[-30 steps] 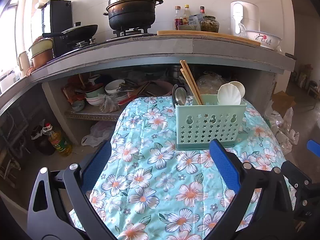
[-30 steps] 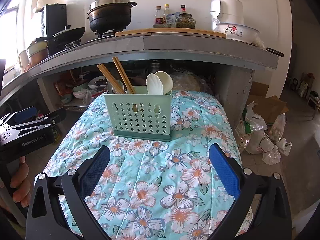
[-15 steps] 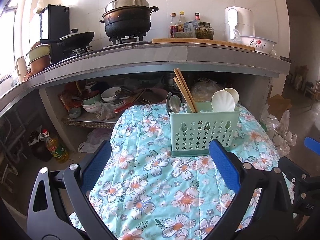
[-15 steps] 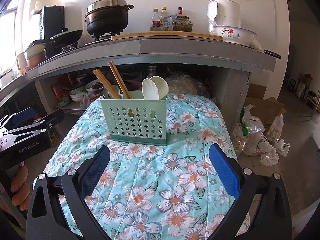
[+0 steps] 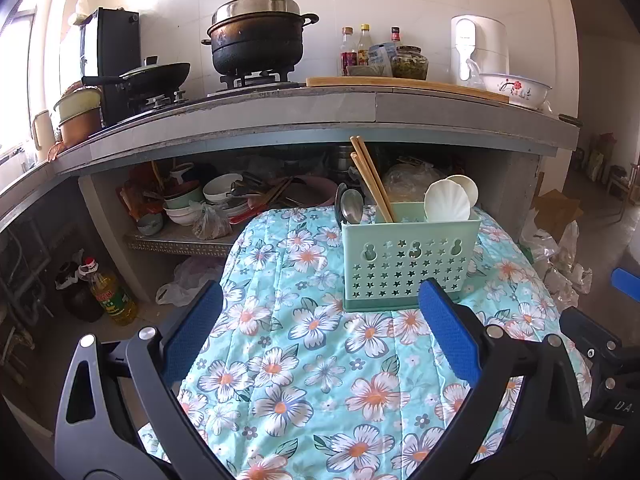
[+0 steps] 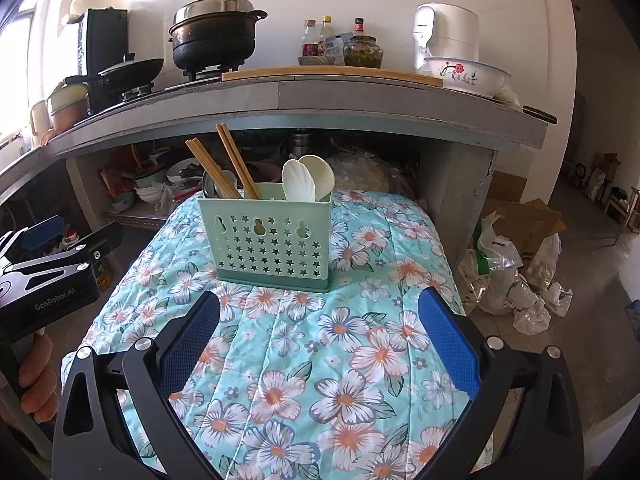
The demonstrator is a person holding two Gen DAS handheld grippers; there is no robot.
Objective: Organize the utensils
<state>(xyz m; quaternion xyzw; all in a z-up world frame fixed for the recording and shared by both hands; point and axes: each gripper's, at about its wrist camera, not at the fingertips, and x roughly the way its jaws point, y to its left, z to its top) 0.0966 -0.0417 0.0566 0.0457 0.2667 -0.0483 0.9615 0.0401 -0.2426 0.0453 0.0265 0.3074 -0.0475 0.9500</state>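
A mint-green perforated utensil caddy stands upright on the floral quilt. Wooden chopsticks, metal spoons and white ceramic spoons stick out of it. My left gripper is open and empty, hovering short of the caddy. Likewise my right gripper is open with nothing between its fingers, a little back from the caddy. In the right wrist view the left gripper's body shows at the left, held by a hand.
A concrete counter runs behind, carrying a black pot, a pan, bottles, a white appliance and a bowl. Dishes crowd the shelf below. An oil bottle and plastic bags sit on the floor.
Both grippers have drawn back and risen slightly from the caddy, which looks smaller and farther off. Both stay open and empty.
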